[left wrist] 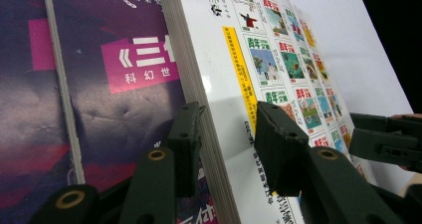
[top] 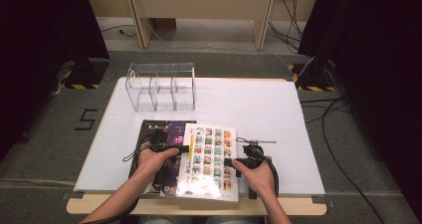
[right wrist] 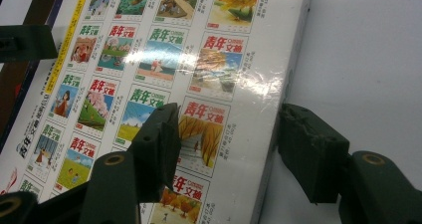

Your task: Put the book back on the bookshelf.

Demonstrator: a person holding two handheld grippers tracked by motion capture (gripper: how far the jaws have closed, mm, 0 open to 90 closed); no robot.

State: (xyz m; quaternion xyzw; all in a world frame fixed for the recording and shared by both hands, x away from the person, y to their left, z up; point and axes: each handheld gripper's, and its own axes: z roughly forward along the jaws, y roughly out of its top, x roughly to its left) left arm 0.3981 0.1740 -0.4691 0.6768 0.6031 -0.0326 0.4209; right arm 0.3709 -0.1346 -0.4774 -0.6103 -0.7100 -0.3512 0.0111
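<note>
A white magazine [top: 209, 159] with a grid of small cover pictures lies partly over a dark purple magazine [top: 159, 129] near the table's front edge. My left gripper [top: 182, 148] is open, its jaws straddling the white magazine's left, page-edge side. In the left gripper view one jaw sits under the white magazine [left wrist: 278, 59], against the purple magazine [left wrist: 114, 84], and the other hangs above the cover, with my left gripper [left wrist: 226, 119] not closed. My right gripper [top: 229, 162] is open at the right edge. In the right gripper view my right gripper [right wrist: 229, 119] has one jaw above the white magazine [right wrist: 164, 50] and one off it.
A clear acrylic organizer [top: 161, 87] with three compartments stands at the back left of the white table [top: 259, 104]. Bare white surface lies to the right of the magazines and behind them. Cables trail from both grippers and over the floor at the right.
</note>
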